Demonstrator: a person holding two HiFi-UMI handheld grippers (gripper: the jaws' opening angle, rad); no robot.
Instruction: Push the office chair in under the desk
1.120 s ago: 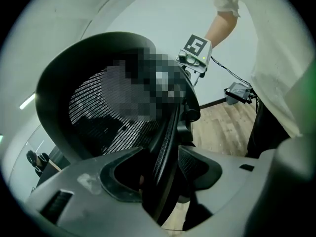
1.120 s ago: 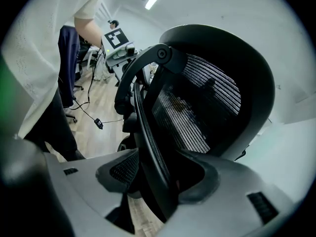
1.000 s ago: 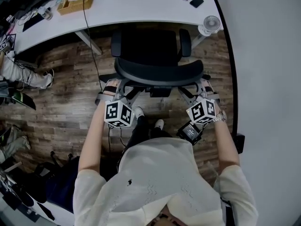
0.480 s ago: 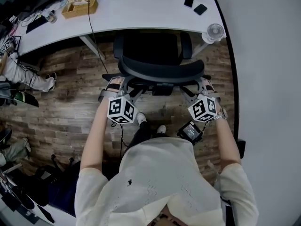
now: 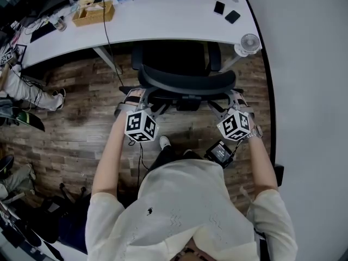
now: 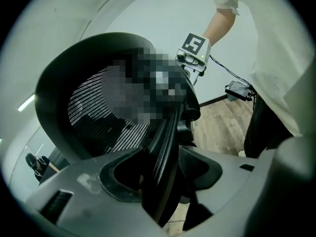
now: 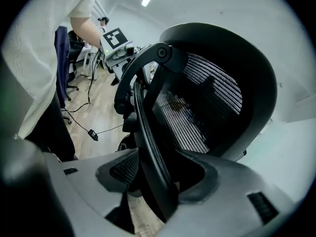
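Clamping now | left gripper (image 5: 131, 99) jaws pinched on left edge of office chair (image 5: 185, 81) bkrest | right gripper (image 5: 234, 99) same, right edge | seat front at near edge of desk (image 5: 163, 20)

Black woven mesh in a matt plastic frame on the office chair (image 7: 197, 107); desk (image 5: 163, 18) smooth white (faint sheen); floor (image 5: 81, 129) wood-grain planks.
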